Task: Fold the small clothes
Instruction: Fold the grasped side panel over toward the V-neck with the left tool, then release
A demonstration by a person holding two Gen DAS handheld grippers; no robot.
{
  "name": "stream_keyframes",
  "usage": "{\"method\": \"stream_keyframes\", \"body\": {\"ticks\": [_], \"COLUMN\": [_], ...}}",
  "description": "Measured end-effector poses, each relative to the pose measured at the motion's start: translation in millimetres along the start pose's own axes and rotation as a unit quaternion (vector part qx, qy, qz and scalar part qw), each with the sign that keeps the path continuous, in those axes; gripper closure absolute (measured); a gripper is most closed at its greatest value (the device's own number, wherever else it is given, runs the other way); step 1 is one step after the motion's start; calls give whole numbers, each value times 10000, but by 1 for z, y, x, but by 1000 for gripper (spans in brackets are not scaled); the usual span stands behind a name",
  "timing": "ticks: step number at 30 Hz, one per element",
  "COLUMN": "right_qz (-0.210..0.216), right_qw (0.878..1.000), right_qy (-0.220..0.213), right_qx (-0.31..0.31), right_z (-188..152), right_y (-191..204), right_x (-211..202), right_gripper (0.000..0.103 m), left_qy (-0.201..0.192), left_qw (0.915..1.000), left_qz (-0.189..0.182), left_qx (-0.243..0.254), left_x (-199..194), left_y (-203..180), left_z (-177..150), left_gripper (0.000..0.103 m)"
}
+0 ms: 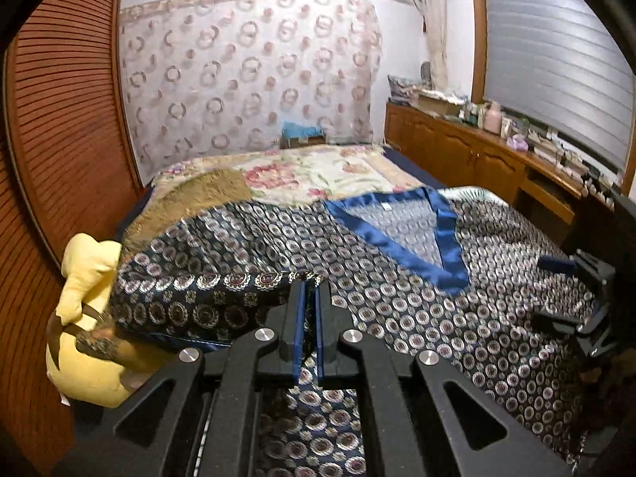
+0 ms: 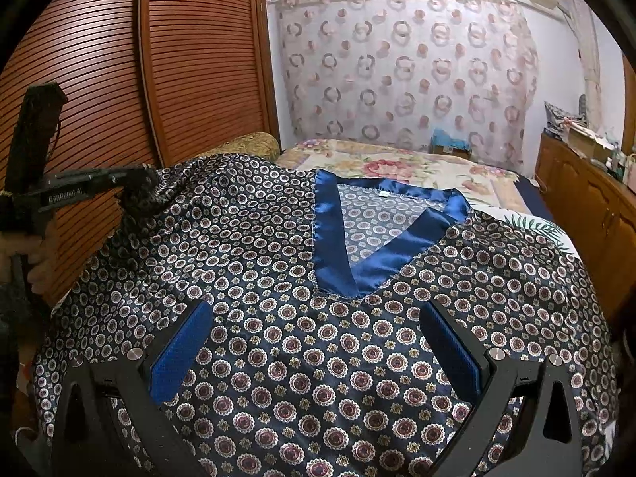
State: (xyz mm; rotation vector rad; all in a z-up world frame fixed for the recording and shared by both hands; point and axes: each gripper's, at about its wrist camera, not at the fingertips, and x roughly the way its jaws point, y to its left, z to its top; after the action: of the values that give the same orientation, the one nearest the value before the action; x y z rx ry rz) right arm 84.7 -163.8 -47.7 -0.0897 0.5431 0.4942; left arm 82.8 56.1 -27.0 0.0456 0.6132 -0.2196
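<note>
A dark satin top [image 2: 302, 342] with a ring pattern and a blue V-neck band [image 2: 338, 262] lies spread on the bed; it also shows in the left wrist view [image 1: 397, 278]. My left gripper [image 1: 310, 290] is shut on the top's left sleeve edge and holds that fold lifted; it shows at the left of the right wrist view [image 2: 139, 187]. My right gripper [image 2: 318, 318] is open, its blue pads [image 2: 183, 349] wide apart just over the chest of the top; it shows at the right edge of the left wrist view [image 1: 564, 266].
A floral bedspread [image 1: 310, 175] covers the bed behind the top. A yellow plush toy [image 1: 87, 318] lies at the left. A slatted wooden wardrobe [image 2: 179, 59] stands left, a low wooden cabinet [image 1: 477, 151] with clutter right.
</note>
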Motion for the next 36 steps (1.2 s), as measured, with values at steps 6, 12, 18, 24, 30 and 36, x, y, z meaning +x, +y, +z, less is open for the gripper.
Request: {"method": "stream_keyframes", "body": {"ticks": [6,12,18,24,30,36], "right_qz": [76,242,598,1064,1566,1940], "right_qw": [9999,9995,9970,9896,9789,9681], "right_qy": [29,1,28,-9,254,595], "right_qx": [-65,-222,-496,-968,-1285,-1467], "right_z": [4,21,44,72,96,118], "right_y": [0,8,26,52,76,101], "right_x": [-6,-13,-11,4,42,92], "right_gripper": [0,0,0,6,24,38], "left_qy": [-77,-303,-291,-324,-330,-321], "left_qw": [9996,9986,9970,9936,9916,9916], "left_qz": [-98,-37,182,468,609,642], "left_qx": [-258,-435,-690,-973,-1092,-1077], "left_x": [-17,-42,-53,-59,-63,-63], "left_y": [6,20,46,68,81,82], "left_z": [-10,-20,-39,-54,-61,-63], "left_gripper": [59,27,23,22,22,22]}}
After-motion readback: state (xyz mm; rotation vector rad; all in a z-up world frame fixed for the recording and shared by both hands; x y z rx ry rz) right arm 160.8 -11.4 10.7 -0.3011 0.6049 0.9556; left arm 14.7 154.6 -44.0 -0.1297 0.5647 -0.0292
